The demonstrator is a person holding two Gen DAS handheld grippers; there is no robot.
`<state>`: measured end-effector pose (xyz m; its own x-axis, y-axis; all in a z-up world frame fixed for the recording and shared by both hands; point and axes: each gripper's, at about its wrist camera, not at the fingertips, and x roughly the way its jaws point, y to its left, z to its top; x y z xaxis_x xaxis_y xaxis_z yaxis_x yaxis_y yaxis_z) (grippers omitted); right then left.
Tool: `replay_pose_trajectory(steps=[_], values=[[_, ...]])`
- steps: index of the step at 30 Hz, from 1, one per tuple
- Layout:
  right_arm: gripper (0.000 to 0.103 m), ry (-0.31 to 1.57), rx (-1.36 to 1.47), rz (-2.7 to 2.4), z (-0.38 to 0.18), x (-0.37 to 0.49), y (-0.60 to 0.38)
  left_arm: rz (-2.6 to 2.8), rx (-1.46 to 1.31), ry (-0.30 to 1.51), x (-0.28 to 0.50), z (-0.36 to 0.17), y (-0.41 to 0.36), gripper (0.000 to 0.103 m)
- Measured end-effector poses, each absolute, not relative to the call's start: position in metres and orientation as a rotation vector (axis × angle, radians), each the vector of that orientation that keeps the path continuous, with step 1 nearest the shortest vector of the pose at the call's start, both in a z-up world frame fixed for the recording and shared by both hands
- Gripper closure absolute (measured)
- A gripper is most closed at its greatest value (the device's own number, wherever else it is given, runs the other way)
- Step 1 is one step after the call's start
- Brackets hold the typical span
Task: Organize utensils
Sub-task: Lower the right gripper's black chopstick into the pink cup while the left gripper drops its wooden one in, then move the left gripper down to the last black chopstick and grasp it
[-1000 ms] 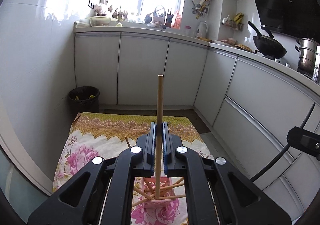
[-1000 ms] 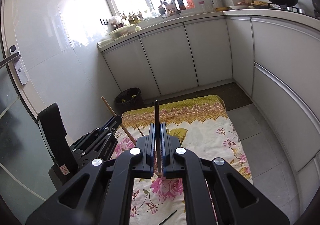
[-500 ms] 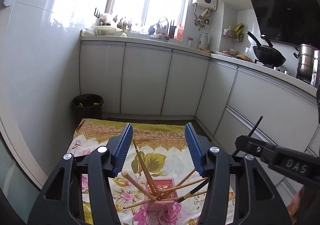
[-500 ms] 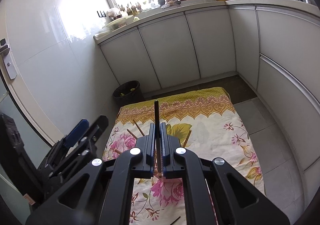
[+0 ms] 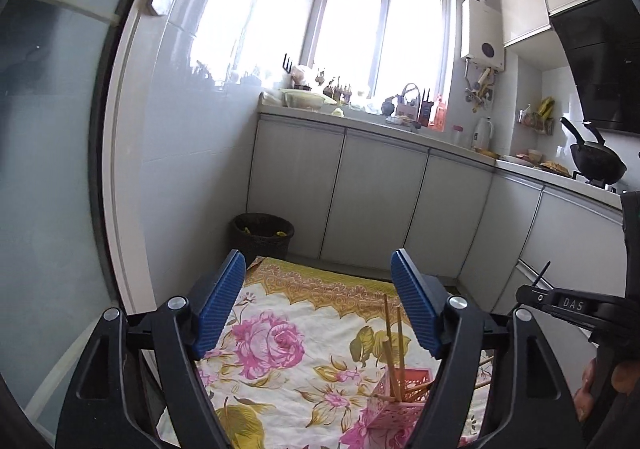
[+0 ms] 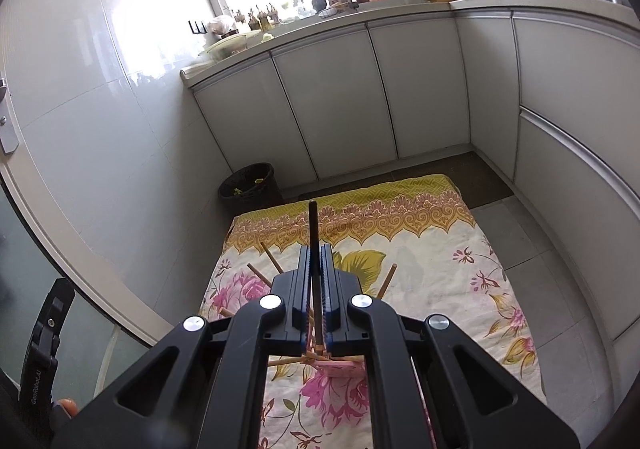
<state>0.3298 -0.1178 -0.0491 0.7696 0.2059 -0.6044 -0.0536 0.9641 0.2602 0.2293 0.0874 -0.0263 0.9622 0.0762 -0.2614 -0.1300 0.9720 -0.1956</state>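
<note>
My left gripper (image 5: 318,301) is empty and its jaws are still opening, the blue pads (image 5: 222,301) far apart. It sits left of and behind the pink slotted holder (image 5: 400,397), which stands on the floral cloth (image 5: 272,345) with several wooden chopsticks (image 5: 390,345) in it. My right gripper (image 6: 316,253) is shut on a black chopstick (image 6: 312,229) held upright, directly above the pink holder (image 6: 340,369). Wooden chopsticks (image 6: 272,257) fan out from under its fingers. In the left wrist view the right gripper (image 5: 560,301) shows at the right edge.
A dark waste bin (image 6: 248,183) stands beyond the cloth's far left corner. White cabinets (image 6: 340,97) run along the back and right, with a tiled wall and a glass door (image 5: 48,169) on the left. Bare floor tiles (image 6: 532,233) lie right of the cloth.
The left gripper opened and let go of its wooden chopstick, which now stands in the pink holder, then swung away to the left. The right gripper came down over the holder with the black chopstick.
</note>
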Motion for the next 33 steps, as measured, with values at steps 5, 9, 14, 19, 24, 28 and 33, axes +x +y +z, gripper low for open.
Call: replay_pose_trajectory(steps=[5, 9, 14, 19, 24, 28, 33], values=[[0.098, 0.697, 0.211, 0.127, -0.074, 0.339, -0.109, 0.093, -0.246, 0.303, 0.236, -0.038, 0.102, 0.032], [0.097, 0.730, 0.203, 0.129, -0.090, 0.347, -0.102, 0.107, -0.252, 0.294, 0.233, -0.035, 0.110, 0.032], [0.095, 0.729, 0.203, 0.124, -0.091, 0.347, -0.100, 0.106, -0.251, 0.295, 0.233, -0.033, 0.109, 0.032], [0.080, 0.708, 0.194, 0.114, -0.078, 0.341, -0.104, 0.092, -0.244, 0.296, 0.230, -0.029, 0.106, 0.032], [0.029, 0.621, 0.239, 0.088, -0.059, 0.323, -0.115, 0.079, -0.243, 0.301, 0.226, -0.024, 0.105, 0.032], [0.018, 0.599, 0.260, 0.080, -0.046, 0.310, -0.123, 0.069, -0.235, 0.315, 0.222, -0.019, 0.102, 0.029], [0.007, 0.555, 0.285, 0.063, -0.031, 0.276, -0.137, 0.024, -0.193, 0.358, 0.213, -0.018, 0.089, 0.020]])
